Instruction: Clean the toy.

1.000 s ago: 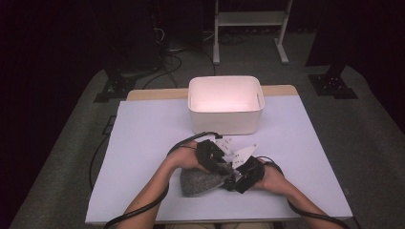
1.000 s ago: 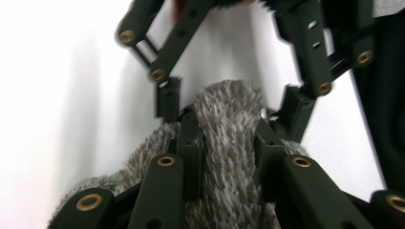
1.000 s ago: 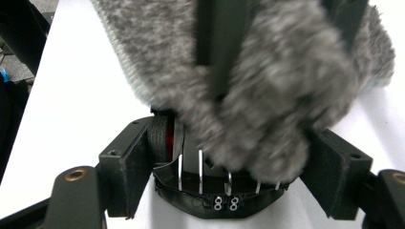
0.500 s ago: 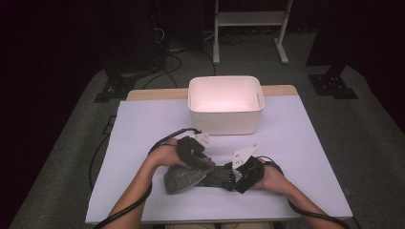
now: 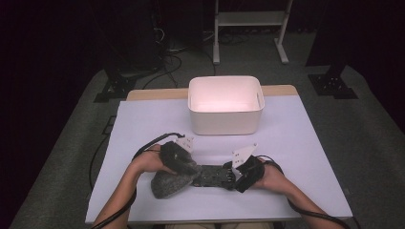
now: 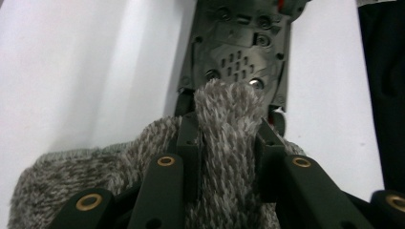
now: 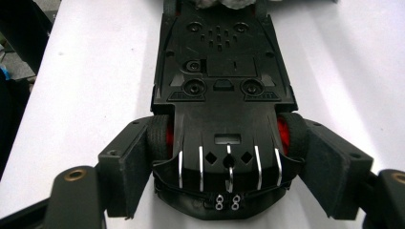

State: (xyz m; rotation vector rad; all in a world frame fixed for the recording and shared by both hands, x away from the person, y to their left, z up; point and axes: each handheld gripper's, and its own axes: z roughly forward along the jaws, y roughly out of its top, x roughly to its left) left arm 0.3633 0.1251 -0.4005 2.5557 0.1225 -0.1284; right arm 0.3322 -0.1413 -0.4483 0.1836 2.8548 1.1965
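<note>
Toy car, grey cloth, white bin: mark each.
toy car (image 7: pixel 223 86), right gripper view, upturned underside.
grey cloth (image 6: pixel 227 138), left gripper view, fold between the jaws.
white bin (image 5: pixel 224 121), high view, front wall.

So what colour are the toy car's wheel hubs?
Red, inside black tyres. The upturned black toy car shows its hubs best in the right gripper view.

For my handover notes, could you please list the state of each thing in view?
Toy car: upside down, wheels clamped.
Grey cloth: bunched, pinched against the car's end.
White bin: upright, open, empty.
Left gripper: shut on cloth.
Right gripper: gripping the car.
</note>
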